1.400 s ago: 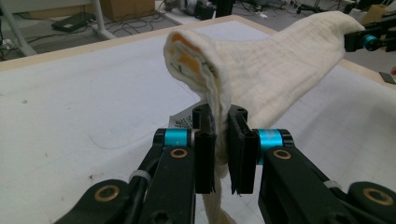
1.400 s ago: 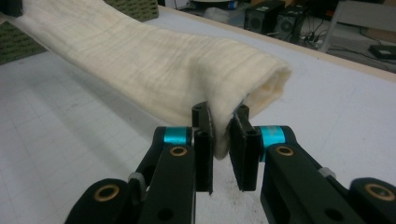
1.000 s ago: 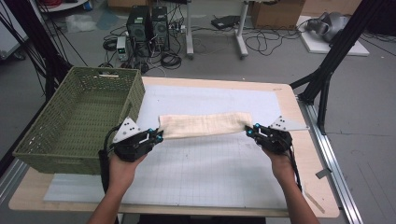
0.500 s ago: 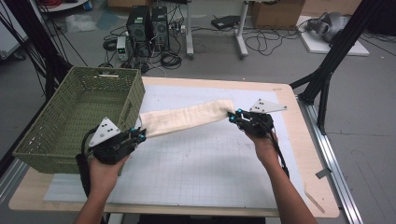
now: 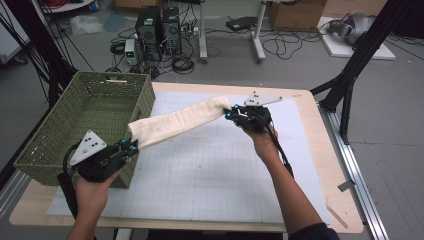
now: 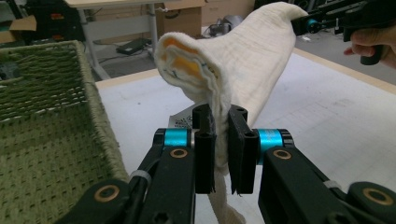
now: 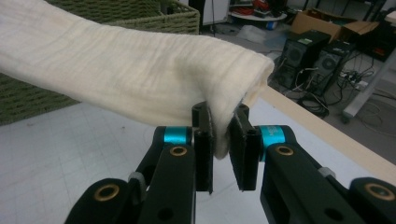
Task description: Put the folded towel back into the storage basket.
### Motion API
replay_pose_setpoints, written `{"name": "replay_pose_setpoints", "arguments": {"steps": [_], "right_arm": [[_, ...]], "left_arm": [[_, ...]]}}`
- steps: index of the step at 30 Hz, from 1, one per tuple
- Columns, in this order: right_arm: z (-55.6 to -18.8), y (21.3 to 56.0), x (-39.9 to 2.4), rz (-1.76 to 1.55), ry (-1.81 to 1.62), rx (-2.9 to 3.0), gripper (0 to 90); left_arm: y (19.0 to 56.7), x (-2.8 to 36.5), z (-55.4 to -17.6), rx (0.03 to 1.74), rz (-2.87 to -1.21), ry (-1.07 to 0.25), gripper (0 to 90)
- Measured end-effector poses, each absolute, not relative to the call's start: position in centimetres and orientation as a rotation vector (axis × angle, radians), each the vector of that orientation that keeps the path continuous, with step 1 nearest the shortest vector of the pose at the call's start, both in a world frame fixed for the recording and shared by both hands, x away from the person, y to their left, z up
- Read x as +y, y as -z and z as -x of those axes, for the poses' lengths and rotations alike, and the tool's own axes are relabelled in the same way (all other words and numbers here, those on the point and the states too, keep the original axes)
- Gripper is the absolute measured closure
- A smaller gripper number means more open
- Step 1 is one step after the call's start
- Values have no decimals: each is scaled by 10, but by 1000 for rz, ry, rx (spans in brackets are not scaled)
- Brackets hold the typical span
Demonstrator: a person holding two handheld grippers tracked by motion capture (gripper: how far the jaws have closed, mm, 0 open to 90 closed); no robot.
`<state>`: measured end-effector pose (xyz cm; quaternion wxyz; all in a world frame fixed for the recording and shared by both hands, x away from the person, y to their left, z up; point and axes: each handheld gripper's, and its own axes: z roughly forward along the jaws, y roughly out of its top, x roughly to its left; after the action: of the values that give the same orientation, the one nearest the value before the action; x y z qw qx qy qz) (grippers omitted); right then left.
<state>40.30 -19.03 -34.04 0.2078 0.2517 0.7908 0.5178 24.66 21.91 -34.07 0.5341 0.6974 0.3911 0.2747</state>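
Two grippers, left gripper (image 5: 131, 146) and right gripper (image 5: 229, 113), pinch the towel (image 5: 175, 122) ends (lifted).

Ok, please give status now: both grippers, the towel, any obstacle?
Left gripper shut on towel, right gripper too. Towel off the table, stretched between them. Basket beside left end.

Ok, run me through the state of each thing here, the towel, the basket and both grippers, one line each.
towel: folded into a long strip, lifted off the table, held at both ends.
basket: upright at the table's left edge, nothing visible inside.
left gripper: shut on the towel's end beside the basket.
right gripper: shut on the towel's other end, raised over the mat.
mat: flat on the table.
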Motion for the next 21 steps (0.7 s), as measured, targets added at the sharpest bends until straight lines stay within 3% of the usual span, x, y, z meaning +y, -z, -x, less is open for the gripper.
{"name": "replay_pose_setpoints", "arguments": {"steps": [21], "right_arm": [[-437, 324, -117, -607, -1430, 2259, 807]], "left_arm": [[337, 255, -225, 994, -1611, -727, 819]]}}
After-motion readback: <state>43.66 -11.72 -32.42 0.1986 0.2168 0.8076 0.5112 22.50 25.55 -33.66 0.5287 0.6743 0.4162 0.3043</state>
